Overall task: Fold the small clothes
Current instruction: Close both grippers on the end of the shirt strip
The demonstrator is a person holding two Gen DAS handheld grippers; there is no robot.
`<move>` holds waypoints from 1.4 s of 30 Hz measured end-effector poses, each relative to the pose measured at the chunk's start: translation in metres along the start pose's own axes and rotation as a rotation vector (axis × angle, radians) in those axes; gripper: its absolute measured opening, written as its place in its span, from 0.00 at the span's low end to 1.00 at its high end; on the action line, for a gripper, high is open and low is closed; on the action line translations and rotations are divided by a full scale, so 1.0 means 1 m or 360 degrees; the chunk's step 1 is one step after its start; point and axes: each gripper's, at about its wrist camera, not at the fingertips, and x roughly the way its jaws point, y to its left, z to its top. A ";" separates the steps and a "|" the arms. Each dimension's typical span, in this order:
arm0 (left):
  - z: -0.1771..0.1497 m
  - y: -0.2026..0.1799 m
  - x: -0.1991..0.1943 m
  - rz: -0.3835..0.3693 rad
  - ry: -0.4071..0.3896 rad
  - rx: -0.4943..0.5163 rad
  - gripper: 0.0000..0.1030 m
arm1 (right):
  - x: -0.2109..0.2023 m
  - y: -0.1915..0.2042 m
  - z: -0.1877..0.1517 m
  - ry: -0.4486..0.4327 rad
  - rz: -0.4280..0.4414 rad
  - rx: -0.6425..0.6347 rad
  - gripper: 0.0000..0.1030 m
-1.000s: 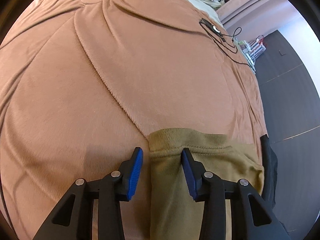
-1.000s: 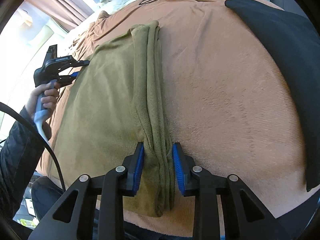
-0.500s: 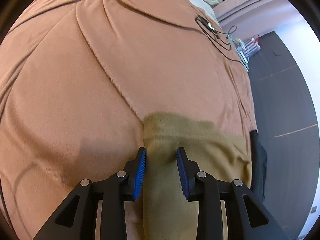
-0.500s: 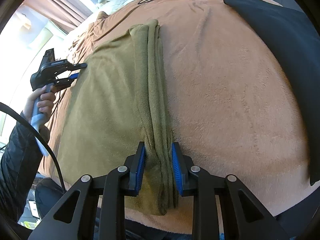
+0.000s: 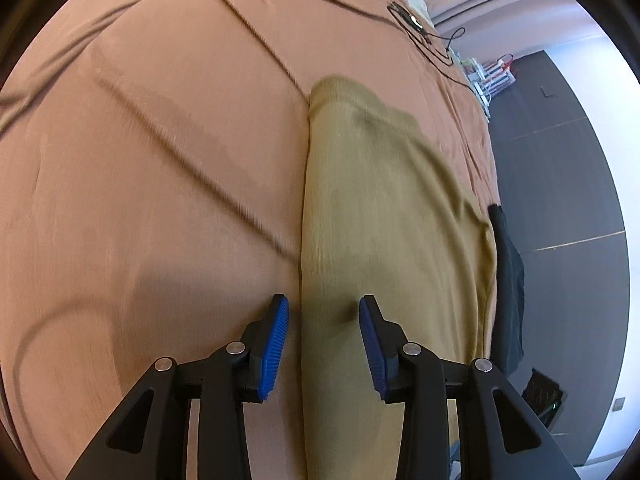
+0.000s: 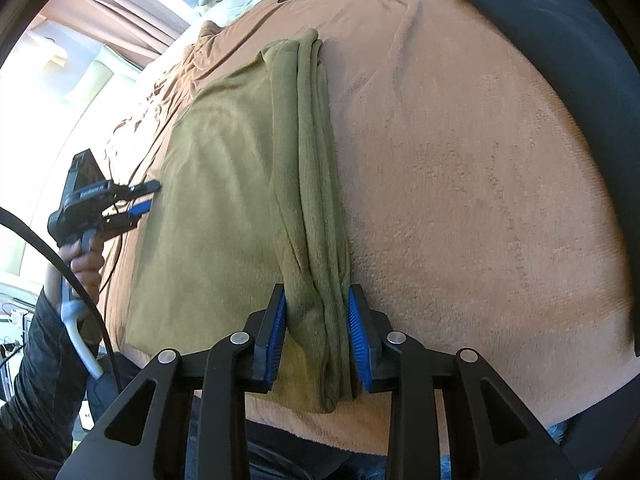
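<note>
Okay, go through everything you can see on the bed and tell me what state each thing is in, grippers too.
Olive garment: partly folded, right edge bunched into a thick roll.
Right gripper: jaws opening, pads still against the bunched roll.
Left gripper: jaws opening, straddling the garment's left edge, nothing gripped.
Brown blanket: spread over the bed, creased.
Black cloth: lying flat beside the garment.
Black cable: loose on the blanket.

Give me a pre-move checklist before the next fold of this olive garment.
1. Right gripper on the bundled fold of the olive garment: ok, pads press it, though its jaws are opening.
2. Left gripper grip: not ok; jaws opening, garment edge between them, unpinched.
3. Spread part flat on the brown blanket: ok.
4. Black cloth apart from the garment: ok.
5. Cable clear of the garment: ok.
</note>
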 end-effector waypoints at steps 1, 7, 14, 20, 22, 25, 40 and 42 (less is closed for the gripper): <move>-0.005 0.001 -0.001 -0.0008 0.0008 -0.0006 0.37 | 0.000 0.000 0.000 0.0001 0.0001 -0.0004 0.26; -0.048 0.006 -0.008 -0.0033 0.0050 -0.0043 0.37 | 0.000 -0.005 -0.002 0.0004 0.0040 0.0015 0.26; -0.089 0.009 -0.018 -0.0049 0.0097 -0.0074 0.36 | 0.002 -0.002 0.000 0.0019 0.0028 0.0004 0.26; -0.115 0.009 -0.023 -0.0054 0.0109 -0.0059 0.25 | 0.005 0.003 0.000 0.0017 0.0028 0.0012 0.26; -0.122 0.004 -0.021 0.0012 0.0141 0.0012 0.16 | 0.004 0.004 -0.002 0.0013 0.0020 0.0008 0.24; -0.121 0.001 -0.025 0.0019 0.0155 0.0004 0.08 | 0.003 0.008 -0.005 0.0005 0.0023 0.0016 0.17; -0.103 -0.007 -0.053 0.0040 0.0120 0.0043 0.06 | 0.002 0.033 -0.032 0.0030 0.0086 0.0023 0.13; -0.101 -0.007 -0.053 0.0048 0.0135 0.0044 0.06 | 0.004 0.034 -0.036 0.0047 0.0103 0.0027 0.13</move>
